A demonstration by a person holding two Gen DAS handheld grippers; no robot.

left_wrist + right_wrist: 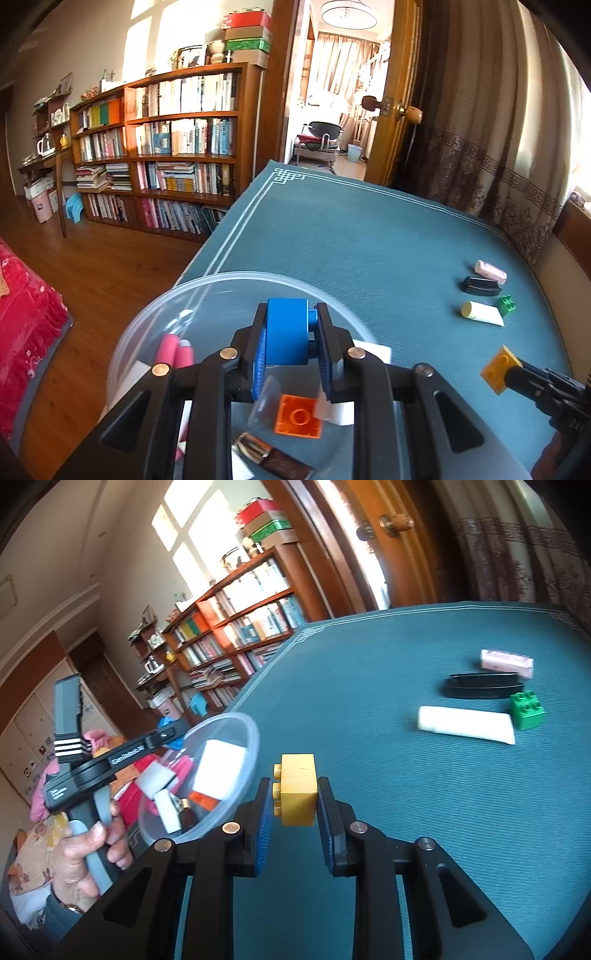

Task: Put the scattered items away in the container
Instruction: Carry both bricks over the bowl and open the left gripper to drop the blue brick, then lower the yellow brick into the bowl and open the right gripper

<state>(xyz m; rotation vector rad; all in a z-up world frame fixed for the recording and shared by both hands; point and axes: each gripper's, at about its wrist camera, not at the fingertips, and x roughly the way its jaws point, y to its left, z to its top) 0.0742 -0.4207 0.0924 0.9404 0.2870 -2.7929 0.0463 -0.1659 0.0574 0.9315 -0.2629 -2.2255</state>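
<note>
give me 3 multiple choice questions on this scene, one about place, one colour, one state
1. Where does the blue brick hang?
A over the clear bowl
B on the floor
C on the bookshelf

2. What colour is the brick in the right gripper?
A green
B yellow
C red

3. How stands the left gripper?
A open and empty
B shut on the blue brick
C out of view

Answers: 1 A, the bowl rim curves around and below it. 2 B, the yellow brick sits between its jaws. 3 B, both jaws press the brick's sides.
</note>
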